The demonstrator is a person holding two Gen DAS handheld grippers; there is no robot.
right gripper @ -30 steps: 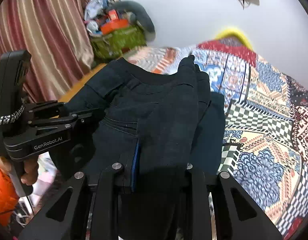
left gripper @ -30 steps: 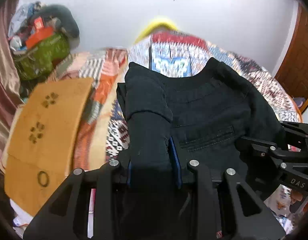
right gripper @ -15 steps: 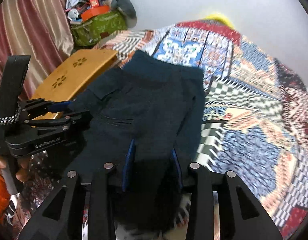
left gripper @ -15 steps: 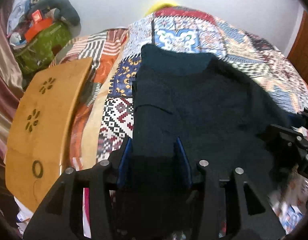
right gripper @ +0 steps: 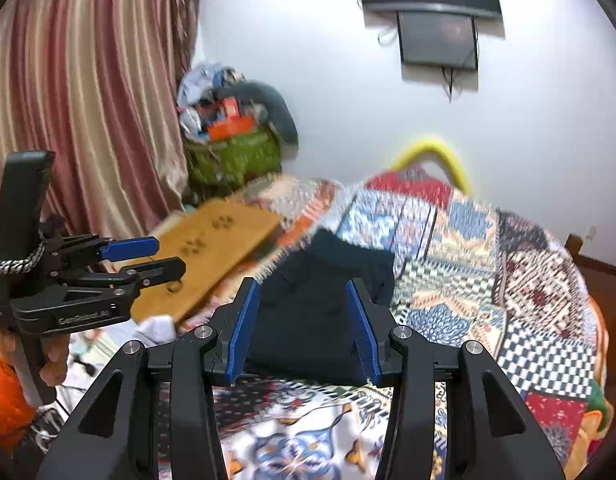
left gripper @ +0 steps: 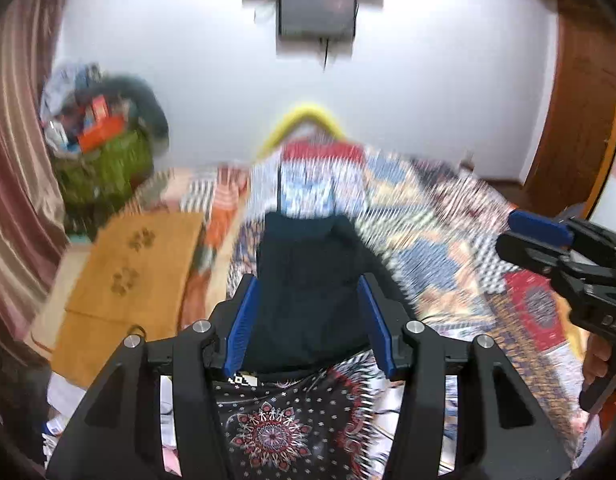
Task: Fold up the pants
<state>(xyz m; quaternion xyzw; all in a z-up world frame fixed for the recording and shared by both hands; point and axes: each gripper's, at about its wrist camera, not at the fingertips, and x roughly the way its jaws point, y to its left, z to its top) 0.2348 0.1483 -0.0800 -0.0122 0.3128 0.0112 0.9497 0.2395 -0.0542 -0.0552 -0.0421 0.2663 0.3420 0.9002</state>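
Observation:
The dark navy pants lie folded in a compact rectangle on the patterned bedspread; they also show in the right wrist view. My left gripper is open and empty, lifted back from the near edge of the pants. It also shows in the right wrist view at the left. My right gripper is open and empty, also drawn back above the near edge. It shows in the left wrist view at the right.
A curved wooden lap board lies on the bed left of the pants. A green bag with clutter sits in the corner by the striped curtain. A wall-mounted screen hangs above. A wooden door stands right.
Both grippers were shut on the pants and laid them down on the bed. Now both have opened, let go and pulled up and back. The pants rest folded.

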